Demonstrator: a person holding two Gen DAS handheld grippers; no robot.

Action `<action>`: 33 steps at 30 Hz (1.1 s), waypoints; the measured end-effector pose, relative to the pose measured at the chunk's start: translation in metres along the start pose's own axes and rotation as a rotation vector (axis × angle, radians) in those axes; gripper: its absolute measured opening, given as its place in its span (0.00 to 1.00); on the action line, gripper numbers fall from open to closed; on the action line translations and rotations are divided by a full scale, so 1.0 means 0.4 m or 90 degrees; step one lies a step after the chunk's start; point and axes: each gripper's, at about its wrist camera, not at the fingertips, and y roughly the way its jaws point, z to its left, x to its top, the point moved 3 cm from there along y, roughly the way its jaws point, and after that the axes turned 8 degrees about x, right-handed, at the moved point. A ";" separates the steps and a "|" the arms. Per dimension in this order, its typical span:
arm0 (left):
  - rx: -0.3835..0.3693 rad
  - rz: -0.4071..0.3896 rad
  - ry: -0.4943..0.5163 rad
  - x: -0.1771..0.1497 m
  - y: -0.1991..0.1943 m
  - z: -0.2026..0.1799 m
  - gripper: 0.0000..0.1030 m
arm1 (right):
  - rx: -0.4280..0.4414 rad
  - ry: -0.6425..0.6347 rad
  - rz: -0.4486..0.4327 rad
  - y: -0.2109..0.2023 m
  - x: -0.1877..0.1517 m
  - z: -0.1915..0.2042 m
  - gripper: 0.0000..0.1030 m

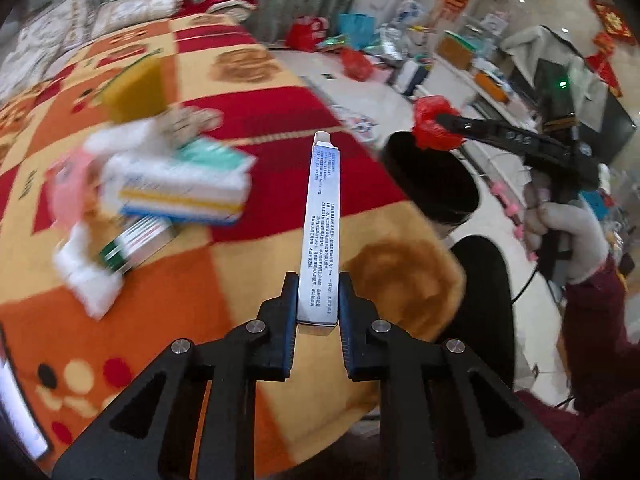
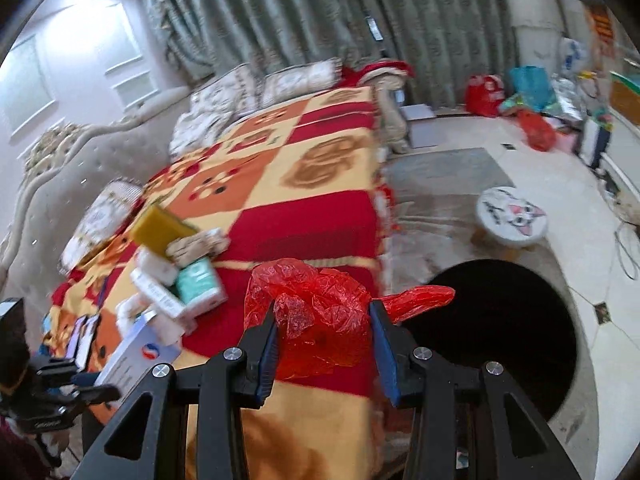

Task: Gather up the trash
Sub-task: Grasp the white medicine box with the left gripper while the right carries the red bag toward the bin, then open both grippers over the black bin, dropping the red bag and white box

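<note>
My left gripper (image 1: 318, 280) is shut on a long white printed box (image 1: 322, 216) and holds it above the bed's edge. My right gripper (image 2: 322, 312) is shut on a crumpled red plastic bag (image 2: 316, 312), held above the bed near its right edge; gripper and red bag (image 1: 434, 124) also show in the left wrist view, over a black bin (image 1: 432, 180). The black bin (image 2: 496, 320) stands on the floor beside the bed. A pile of boxes and tissue packs (image 1: 172, 184) lies on the checked blanket (image 1: 260, 108); the pile also shows in the right wrist view (image 2: 176, 280).
A yellow box (image 2: 160, 230) lies at the pile's far side. A small stool with a cat face (image 2: 512, 216) stands on the floor beyond the bin. Bags and clutter (image 2: 532, 96) line the far wall. Pillows (image 2: 256, 88) lie at the bed's head.
</note>
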 end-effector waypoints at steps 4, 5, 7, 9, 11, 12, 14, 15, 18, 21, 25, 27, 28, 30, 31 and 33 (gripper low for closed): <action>-0.033 -0.010 0.032 0.072 0.054 -0.090 0.16 | -0.045 0.027 -0.004 -0.020 -0.001 -0.077 0.39; -0.043 -0.009 0.037 0.087 0.069 -0.108 0.16 | -0.052 0.039 -0.002 -0.021 -0.005 -0.099 0.39; -0.067 -0.008 0.044 0.120 0.104 -0.152 0.16 | -0.068 0.066 0.002 -0.020 -0.015 -0.147 0.39; -0.085 -0.005 0.050 0.155 0.139 -0.197 0.16 | -0.080 0.092 0.008 -0.016 -0.027 -0.191 0.39; -0.094 -0.003 0.057 0.188 0.179 -0.240 0.16 | -0.088 0.110 0.011 -0.016 -0.035 -0.221 0.39; -0.093 -0.004 0.057 0.204 0.197 -0.255 0.16 | -0.094 0.119 0.011 -0.016 -0.039 -0.236 0.39; -0.106 0.002 0.044 0.229 0.233 -0.277 0.16 | -0.104 0.134 0.009 -0.020 -0.045 -0.262 0.40; -0.115 0.005 0.036 0.242 0.245 -0.284 0.16 | -0.110 0.140 0.009 -0.020 -0.045 -0.272 0.41; -0.128 0.004 0.018 0.275 0.287 -0.309 0.17 | -0.120 0.158 0.004 -0.027 -0.049 -0.299 0.45; -0.159 0.007 0.010 0.297 0.312 -0.326 0.29 | -0.119 0.186 0.005 -0.027 -0.050 -0.322 0.48; -0.149 0.003 0.004 0.301 0.307 -0.323 0.44 | -0.105 0.202 -0.001 -0.030 -0.059 -0.332 0.58; -0.129 0.001 0.003 0.298 0.300 -0.309 0.44 | -0.098 0.201 0.002 -0.024 -0.062 -0.327 0.60; -0.117 0.000 -0.001 0.297 0.298 -0.302 0.44 | -0.095 0.201 0.005 -0.020 -0.065 -0.324 0.62; -0.097 -0.003 -0.008 0.290 0.290 -0.288 0.44 | -0.086 0.202 0.010 -0.012 -0.068 -0.317 0.63; -0.081 -0.008 -0.012 0.287 0.281 -0.275 0.44 | -0.083 0.200 0.010 -0.010 -0.067 -0.311 0.63; -0.051 -0.019 -0.013 0.276 0.269 -0.256 0.44 | -0.075 0.192 0.011 -0.006 -0.065 -0.289 0.63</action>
